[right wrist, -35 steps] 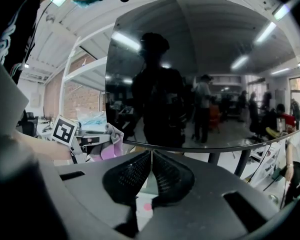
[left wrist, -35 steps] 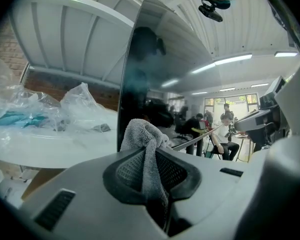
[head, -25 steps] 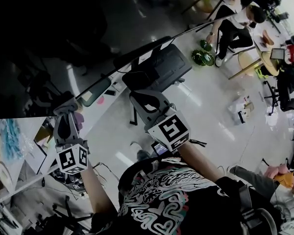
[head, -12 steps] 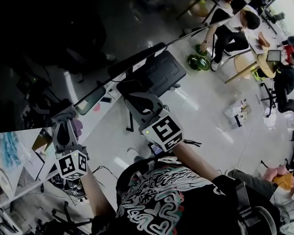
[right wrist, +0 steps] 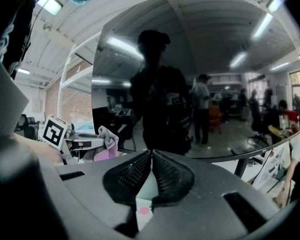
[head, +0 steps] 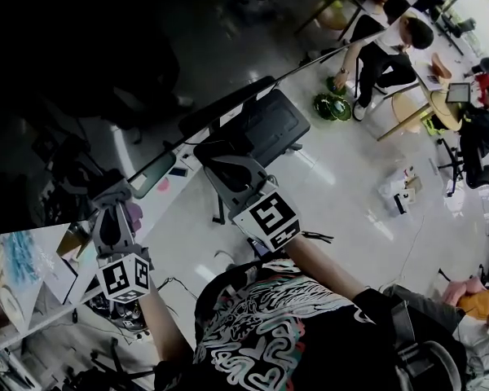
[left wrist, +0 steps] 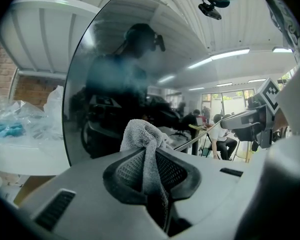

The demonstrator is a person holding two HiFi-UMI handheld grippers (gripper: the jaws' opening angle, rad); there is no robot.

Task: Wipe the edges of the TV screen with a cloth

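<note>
The left tool (left wrist: 149, 156) is gripping the grey cloth (left wrist: 140, 134), its fold poking up by the lower edge of the TV screen (head: 81, 96), toward ten o'clock. I'd be pressing it flat and sliding steadily along. The right tool (right wrist: 151, 156) is pinched closed, empty.

Your cloth (left wrist: 142, 134) reads pale grey up close, pinkish-purple from above. TV screen (head: 106, 55): glossy black. Left tool (left wrist: 149, 152) and right tool (right wrist: 151, 154) are both grey, with black dotted pads (left wrist: 126, 171) and white marker cubes (head: 124, 279) printed in black squares.
</note>
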